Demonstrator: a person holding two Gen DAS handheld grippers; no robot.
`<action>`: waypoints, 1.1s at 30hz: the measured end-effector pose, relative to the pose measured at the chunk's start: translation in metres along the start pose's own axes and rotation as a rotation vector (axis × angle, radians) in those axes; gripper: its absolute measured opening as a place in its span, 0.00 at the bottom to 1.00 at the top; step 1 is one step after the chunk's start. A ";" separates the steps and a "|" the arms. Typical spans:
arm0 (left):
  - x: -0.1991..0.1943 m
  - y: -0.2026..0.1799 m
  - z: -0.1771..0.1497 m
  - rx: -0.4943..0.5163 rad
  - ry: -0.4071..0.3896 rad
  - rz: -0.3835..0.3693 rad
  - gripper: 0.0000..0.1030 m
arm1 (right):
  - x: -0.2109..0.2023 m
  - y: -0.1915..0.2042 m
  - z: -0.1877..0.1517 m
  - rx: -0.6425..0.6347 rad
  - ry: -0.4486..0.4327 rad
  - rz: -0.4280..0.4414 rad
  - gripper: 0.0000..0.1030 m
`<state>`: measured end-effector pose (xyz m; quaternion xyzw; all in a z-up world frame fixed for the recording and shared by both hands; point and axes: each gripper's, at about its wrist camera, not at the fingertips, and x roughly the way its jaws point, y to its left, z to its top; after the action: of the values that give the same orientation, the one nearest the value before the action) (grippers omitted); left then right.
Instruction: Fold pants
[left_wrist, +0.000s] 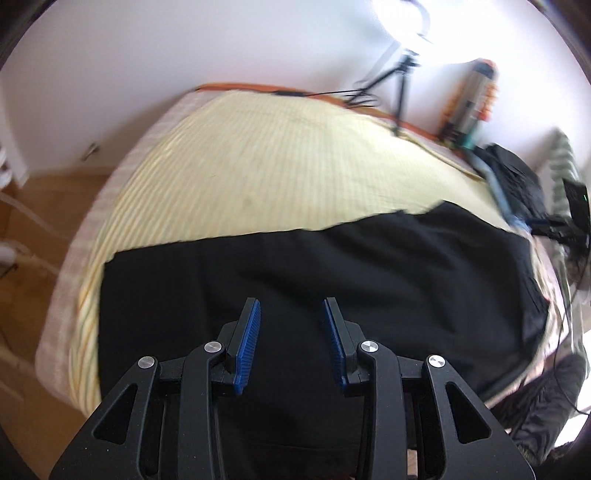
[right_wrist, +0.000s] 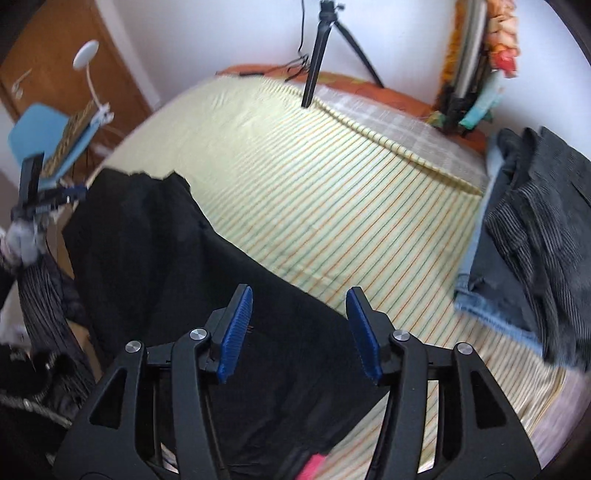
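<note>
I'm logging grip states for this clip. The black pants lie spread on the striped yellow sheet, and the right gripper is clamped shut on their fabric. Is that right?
Not quite. The right gripper is open, its blue pads apart with nothing pinched between them, as the right wrist view shows. The black pants do lie spread on the striped yellow sheet.

1. Plain black cloth pants (left_wrist: 332, 266), no pattern at all.
2. Pale yellow bed sheet (right_wrist: 314, 177) with thin orange and green stripes.
3. Both black tongs have blue ribbed pads (right_wrist: 236, 328).
4. Dark grey corduroy garment (right_wrist: 535, 221) over light blue denim (right_wrist: 491, 310).
</note>
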<state>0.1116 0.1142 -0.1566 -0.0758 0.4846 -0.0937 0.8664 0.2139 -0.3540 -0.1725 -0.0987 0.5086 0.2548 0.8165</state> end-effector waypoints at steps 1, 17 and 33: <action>0.002 0.006 0.000 -0.030 0.002 0.000 0.32 | 0.006 -0.006 0.001 -0.019 0.022 0.022 0.54; 0.022 0.067 -0.005 -0.214 0.007 0.143 0.32 | 0.057 -0.045 -0.022 -0.039 0.167 0.284 0.54; 0.030 0.065 0.001 -0.174 -0.018 0.181 0.32 | -0.038 0.021 -0.036 0.004 0.055 -0.001 0.14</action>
<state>0.1332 0.1704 -0.1956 -0.1073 0.4880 0.0280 0.8658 0.1613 -0.3638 -0.1533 -0.1044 0.5314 0.2508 0.8024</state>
